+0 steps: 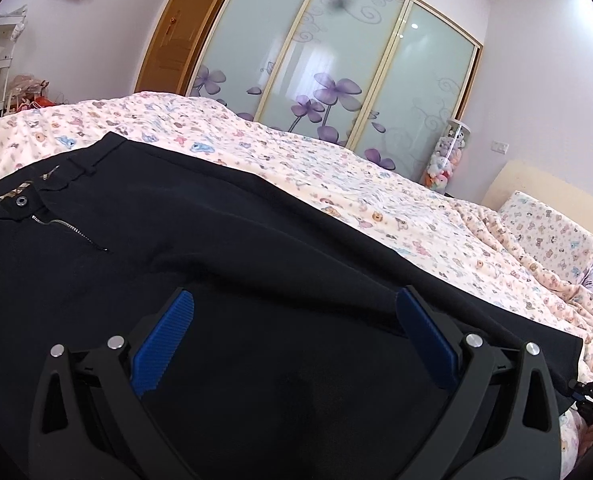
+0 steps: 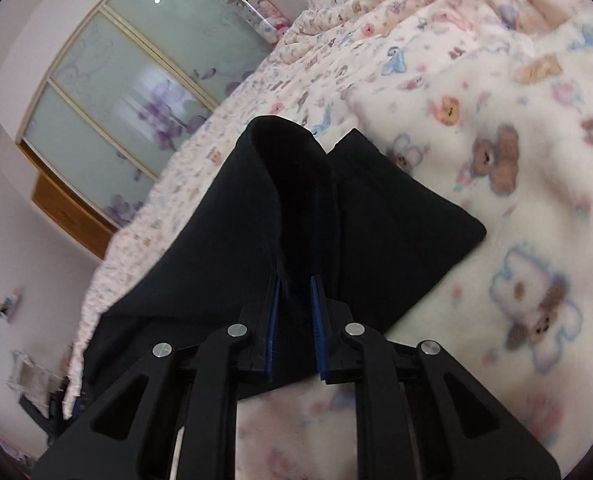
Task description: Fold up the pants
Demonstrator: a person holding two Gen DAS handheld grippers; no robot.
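pants (image 1: 216, 240) cut off lower left | blanket (image 2: 516, 280) blurred | right gripper (image 2: 296, 280) tips hidden

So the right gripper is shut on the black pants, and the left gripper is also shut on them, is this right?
Not quite. The right gripper is shut on the pants, but the left gripper is open: the left wrist view shows its blue pads wide apart above the cloth.

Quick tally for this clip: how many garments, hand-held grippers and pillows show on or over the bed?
Black pants: 1
Hand-held grippers: 2, left hand-held gripper and right hand-held gripper
Pillow: 1
Total: 4
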